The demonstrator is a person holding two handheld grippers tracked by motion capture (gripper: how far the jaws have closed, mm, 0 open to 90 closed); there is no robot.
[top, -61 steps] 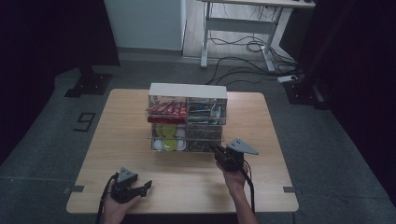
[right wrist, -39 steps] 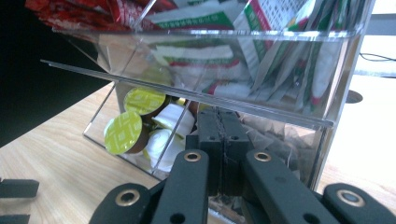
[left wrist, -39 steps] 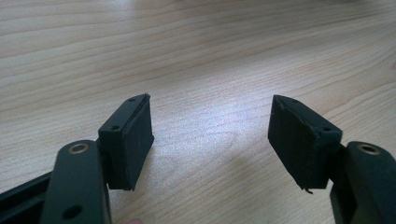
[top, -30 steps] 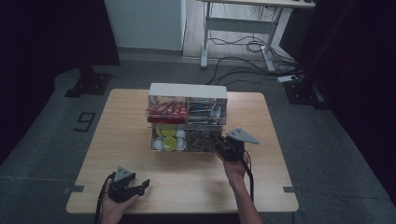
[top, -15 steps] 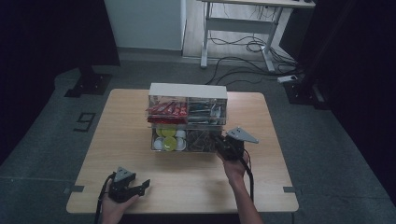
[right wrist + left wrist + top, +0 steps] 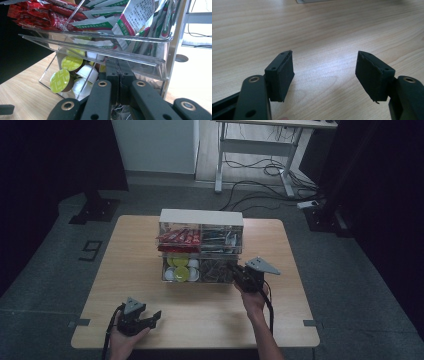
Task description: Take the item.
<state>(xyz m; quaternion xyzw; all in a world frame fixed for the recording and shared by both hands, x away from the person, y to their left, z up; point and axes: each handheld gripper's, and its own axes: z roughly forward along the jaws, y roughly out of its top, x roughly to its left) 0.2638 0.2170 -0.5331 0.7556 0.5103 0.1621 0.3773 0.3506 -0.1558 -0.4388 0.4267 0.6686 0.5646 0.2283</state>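
While left tongs (image 6: 324, 72) gape over bare table (image 6: 324, 30), right tongs (image 6: 119, 75), closed, enter the organizer's (image 6: 200, 216) lower bin.

The right gripper (image 6: 119, 75) has its two black jaws pressed flat together, tips pushed into the lower right bin of the clear acrylic organizer (image 6: 160, 65). To the left of the jaws in that lower tier lie green-lidded capsules (image 6: 60, 81) and white creamer cups (image 6: 87, 72). Above the jaws, the upper tier holds white-and-green sachets (image 6: 130, 20), with red packets (image 6: 45, 17) further left.
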